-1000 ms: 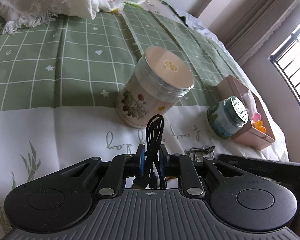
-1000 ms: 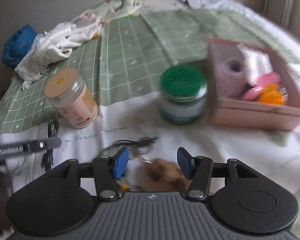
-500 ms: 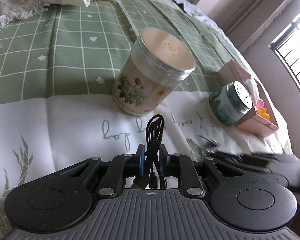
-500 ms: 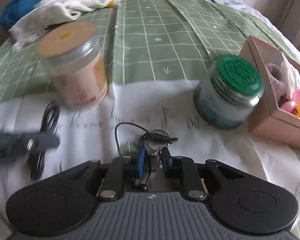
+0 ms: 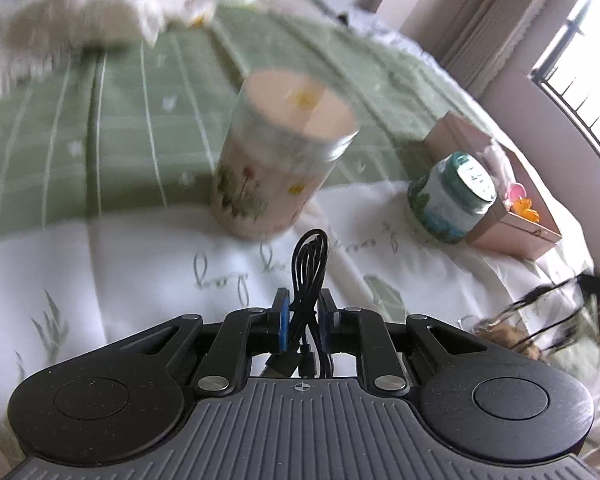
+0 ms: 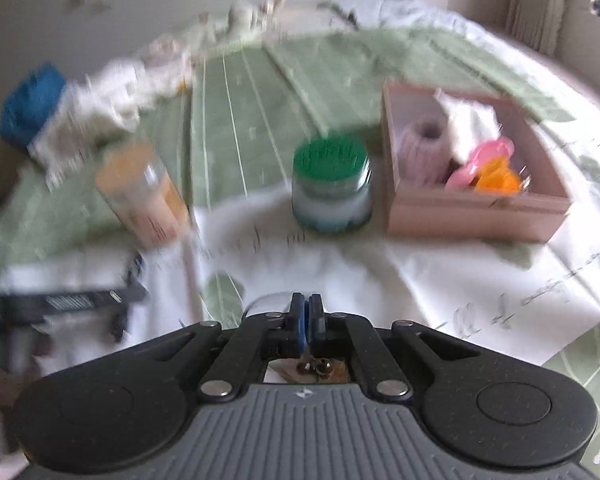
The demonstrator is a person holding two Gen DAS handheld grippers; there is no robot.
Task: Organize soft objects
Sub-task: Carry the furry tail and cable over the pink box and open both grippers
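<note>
Counting two jars, pink-lid jar (image 5: 276, 160) frame centre, green-lid jar (image 5: 452, 200) right; one pink box (image 6: 476, 200); one coiled black cable (image 5: 309, 276). Your left gripper (image 5: 304, 320) clamps cable, bottom centre; loop points up-frame, long axis along fingers. Versus earlier frame: your right gripper (image 6: 306, 320) just closed, jaws now together, thin cord with brown tag (image 6: 320, 368) pinched beneath, lifted off bedspread (image 5: 120, 128).
</note>
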